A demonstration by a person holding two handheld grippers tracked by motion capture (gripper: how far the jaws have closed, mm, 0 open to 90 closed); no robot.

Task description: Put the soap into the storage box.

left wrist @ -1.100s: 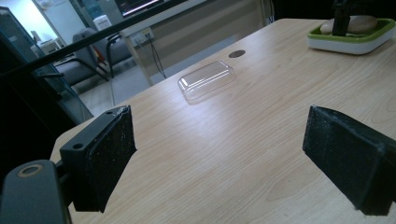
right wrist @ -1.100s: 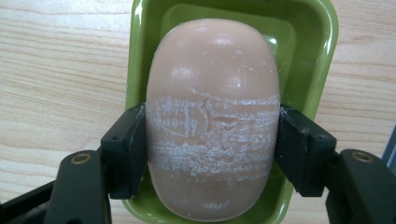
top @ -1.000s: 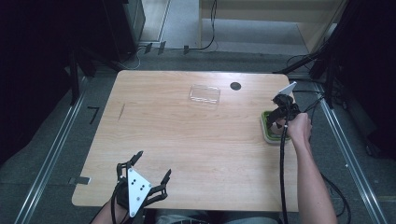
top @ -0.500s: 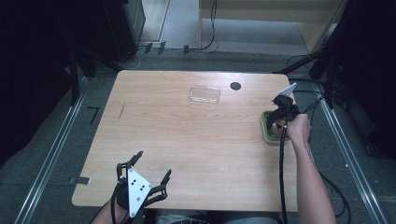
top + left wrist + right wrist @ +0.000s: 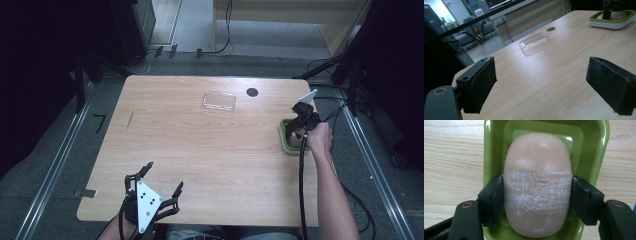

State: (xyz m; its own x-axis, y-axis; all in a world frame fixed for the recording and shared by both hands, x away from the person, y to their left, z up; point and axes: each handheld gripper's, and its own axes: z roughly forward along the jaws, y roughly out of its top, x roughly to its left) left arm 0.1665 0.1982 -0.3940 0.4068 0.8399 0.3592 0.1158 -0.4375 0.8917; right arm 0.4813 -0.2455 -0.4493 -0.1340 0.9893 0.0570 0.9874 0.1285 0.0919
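A beige oval soap bar (image 5: 537,185) lies in a green soap dish (image 5: 496,135) at the table's right edge. My right gripper (image 5: 537,202) points down into the dish, and its two black pads press the bar's long sides, so it is shut on the soap. In the high view that right gripper (image 5: 300,125) stands over the green dish (image 5: 286,141). My left gripper (image 5: 162,182) rests near the front left of the table, its jaws wide apart with nothing between them. In the left gripper view the left gripper (image 5: 541,87) looks across bare wood.
A clear plastic lid (image 5: 219,100) lies at the back middle of the table, also seen as the lid (image 5: 534,43) from the left gripper. A small dark round hole (image 5: 252,92) sits behind it. The right gripper's cable trails along the forearm.
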